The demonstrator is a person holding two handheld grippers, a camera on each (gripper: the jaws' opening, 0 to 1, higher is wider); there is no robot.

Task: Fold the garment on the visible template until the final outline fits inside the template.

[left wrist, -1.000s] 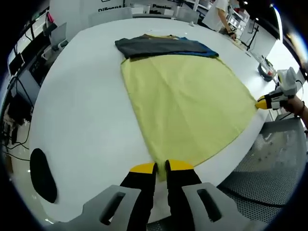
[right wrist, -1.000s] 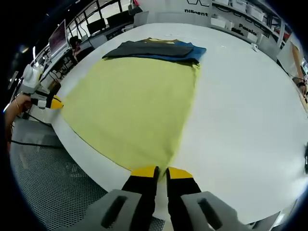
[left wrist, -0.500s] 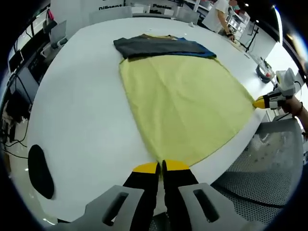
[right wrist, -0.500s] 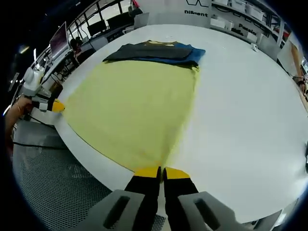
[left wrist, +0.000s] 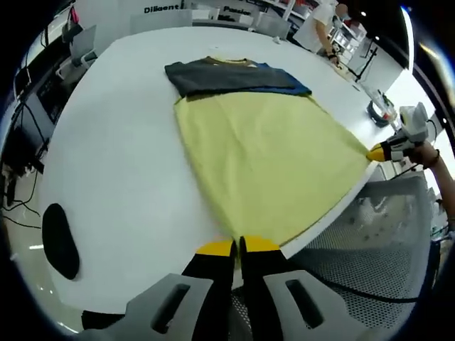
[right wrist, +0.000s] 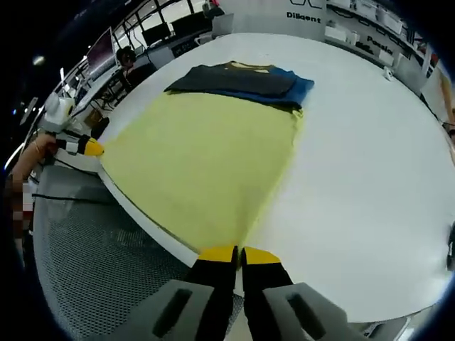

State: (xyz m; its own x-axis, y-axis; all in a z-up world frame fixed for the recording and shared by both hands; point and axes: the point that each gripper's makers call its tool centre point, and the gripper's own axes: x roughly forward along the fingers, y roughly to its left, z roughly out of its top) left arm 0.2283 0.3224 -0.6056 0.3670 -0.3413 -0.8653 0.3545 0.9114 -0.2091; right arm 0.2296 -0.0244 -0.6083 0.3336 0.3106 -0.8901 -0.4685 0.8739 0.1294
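Jaws: both grippers, left gripper [left wrist: 229,248] and right gripper [right wrist: 230,252], clamped on near hem corners.
Garment: yellow garment [left wrist: 266,160] flat on white surface [left wrist: 114,142], 12 o'clock of us.
Advice: we'd lift both corners evenly, keeping hem taut.

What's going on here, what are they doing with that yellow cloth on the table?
A person is working a yellow garment spread on a white table, with a claw in each hand. The left claw is shut on one near corner at the table's edge, and the right claw is shut on the other. The cloth lies flat and unfolded. Its far end meets a stack of dark folded clothes.
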